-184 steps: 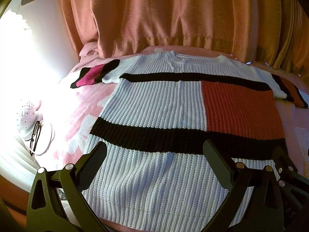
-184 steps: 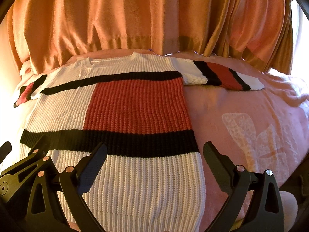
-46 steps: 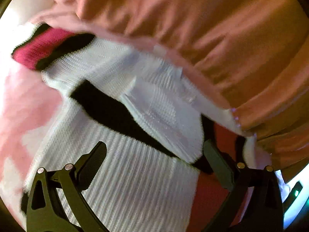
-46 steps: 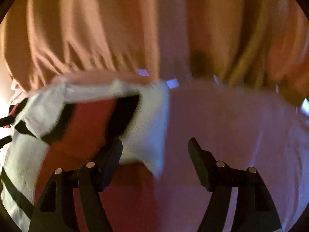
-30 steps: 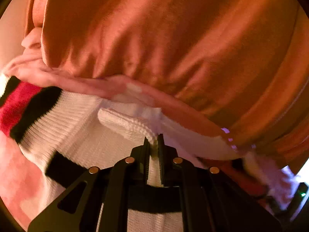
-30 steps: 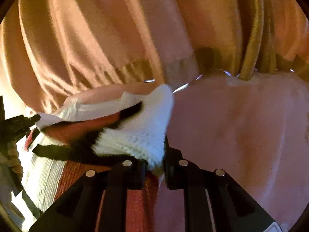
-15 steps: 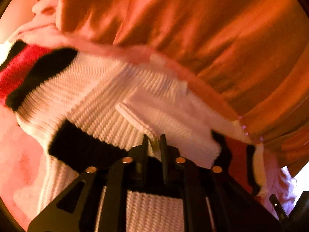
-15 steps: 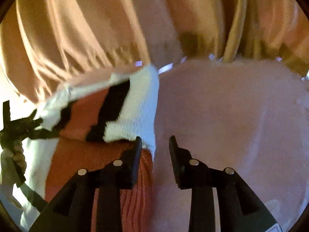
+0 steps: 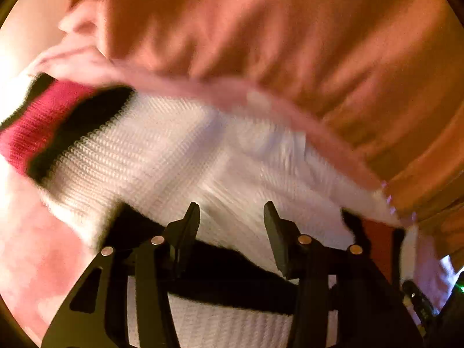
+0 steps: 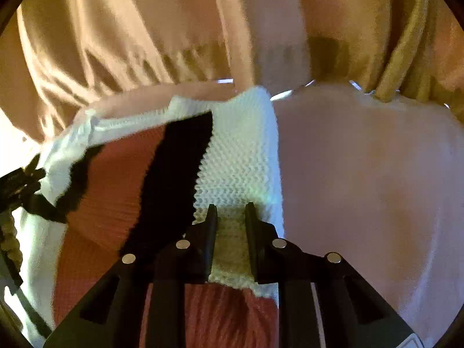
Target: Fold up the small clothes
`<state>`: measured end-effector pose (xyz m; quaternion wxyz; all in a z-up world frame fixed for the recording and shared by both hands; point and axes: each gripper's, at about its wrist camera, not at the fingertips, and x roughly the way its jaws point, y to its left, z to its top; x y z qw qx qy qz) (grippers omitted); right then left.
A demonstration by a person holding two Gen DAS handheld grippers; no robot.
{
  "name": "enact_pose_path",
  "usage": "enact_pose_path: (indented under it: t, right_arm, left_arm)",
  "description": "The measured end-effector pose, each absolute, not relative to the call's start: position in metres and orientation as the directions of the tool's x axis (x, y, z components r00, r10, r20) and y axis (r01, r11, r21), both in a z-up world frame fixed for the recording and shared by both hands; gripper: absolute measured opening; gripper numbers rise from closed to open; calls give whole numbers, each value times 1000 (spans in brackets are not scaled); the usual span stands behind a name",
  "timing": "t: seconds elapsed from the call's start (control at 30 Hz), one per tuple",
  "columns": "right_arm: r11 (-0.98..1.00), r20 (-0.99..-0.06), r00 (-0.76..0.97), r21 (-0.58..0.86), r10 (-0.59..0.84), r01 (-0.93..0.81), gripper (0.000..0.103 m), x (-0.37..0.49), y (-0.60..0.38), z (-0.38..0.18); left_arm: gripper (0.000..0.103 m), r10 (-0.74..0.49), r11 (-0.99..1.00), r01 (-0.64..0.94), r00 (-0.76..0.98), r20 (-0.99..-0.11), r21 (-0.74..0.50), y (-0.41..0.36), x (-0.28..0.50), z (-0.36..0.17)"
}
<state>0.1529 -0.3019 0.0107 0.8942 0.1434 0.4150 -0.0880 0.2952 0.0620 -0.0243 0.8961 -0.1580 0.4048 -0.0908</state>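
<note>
Now one sweater (image 10: 240,156) at bed (image 10: 377,188) edge; left gripper (image 9: 232,217) fingers opening, empty; right gripper (image 10: 230,211) fingers closing around hem.

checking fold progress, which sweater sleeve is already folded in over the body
The right sleeve, its black band and white cuff lying across the orange panel, between the closing right gripper. The left sleeve, with the crimson band, is spread out on the pink blanket.
</note>
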Motion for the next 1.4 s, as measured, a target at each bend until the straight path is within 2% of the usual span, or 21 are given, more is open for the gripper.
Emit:
enact_pose_path:
  t: [0.07,0.13,0.2,0.3,0.37,0.43,0.5,0.57,0.6,0.63,0.67,0.73,0.77,0.87,0.97,1.07,1.17,1.23,1.3,1.37,1.4]
  right_arm:
    - [948,-750,659,173,-48,266,18,141,-295,25]
    - [953,-736,676,181,-33,243,23,129,-287,35]
    - [955,-731,682,194,-12,224,23,119,-276,40]
    - [955,-746,666,201,5,219,23,108,-256,41]
    - [950,-752,659,227,31,214,23,100,-246,40]
    - [956,-751,660,214,29,202,23,95,-230,42]
    - [966,-753,658,177,11,187,24,91,-214,46]
    - [972,-753,658,158,6,172,30,90,-201,49]
    - [974,-754,657,156,10,164,36,90,-194,49]
    - [975,-755,656,157,14,160,38,90,-190,49]
    - [975,-757,653,158,18,156,40,90,-187,48]
    - [975,-766,643,163,30,149,40,90,-179,45]
    - [975,-769,638,167,37,145,40,90,-177,43]
    - [976,-770,636,168,42,138,40,88,-171,41]
    - [977,-771,636,160,34,141,40,85,-171,42]
    - [973,-770,636,174,37,154,40,81,-178,41]
    - [968,-765,644,180,27,173,40,75,-186,43]
    - [966,-762,647,182,20,184,40,71,-194,44]
    - [963,-764,646,183,13,198,40,67,-204,44]
    - [959,-770,638,182,2,216,40,63,-217,41]
    - [958,-772,635,180,-3,223,40,62,-223,40]
  left_arm:
    - [53,-269,926,-2,699,-663,-378,97,291,-10]
    - [73,-208,912,-99,725,-656,-399,150,295,1]
    - [74,-119,892,-214,739,-663,-398,204,300,4]
    - [84,11,849,-374,720,-694,-374,269,311,-3]
    - [84,77,810,-473,673,-735,-348,306,319,-16]
    - [84,120,756,-568,609,-784,-325,341,329,-34]
    - [84,105,735,-585,598,-795,-343,362,335,-47]
    - [83,122,759,-560,623,-772,-332,362,337,-47]
    - [75,137,779,-549,620,-772,-303,360,342,-48]
    - [60,155,794,-543,616,-772,-274,356,346,-49]
    - [49,170,805,-538,614,-771,-251,353,349,-50]
    - [17,180,825,-520,613,-769,-222,353,356,-51]
    - [11,156,830,-502,628,-762,-244,352,358,-48]
    - [10,156,834,-478,682,-714,-275,337,351,-22]
    - [9,129,889,-370,768,-627,-270,296,342,23]
    - [9,-20,933,-168,859,-512,-318,226,321,78]
    - [9,-201,943,49,874,-443,-330,141,303,111]
    - [10,-315,928,176,841,-439,-328,87,289,117]
    - [11,-411,905,286,774,-481,-314,25,275,107]
    - [17,-458,889,345,692,-558,-302,-28,265,78]
    - [28,-468,884,357,658,-590,-303,-43,262,63]
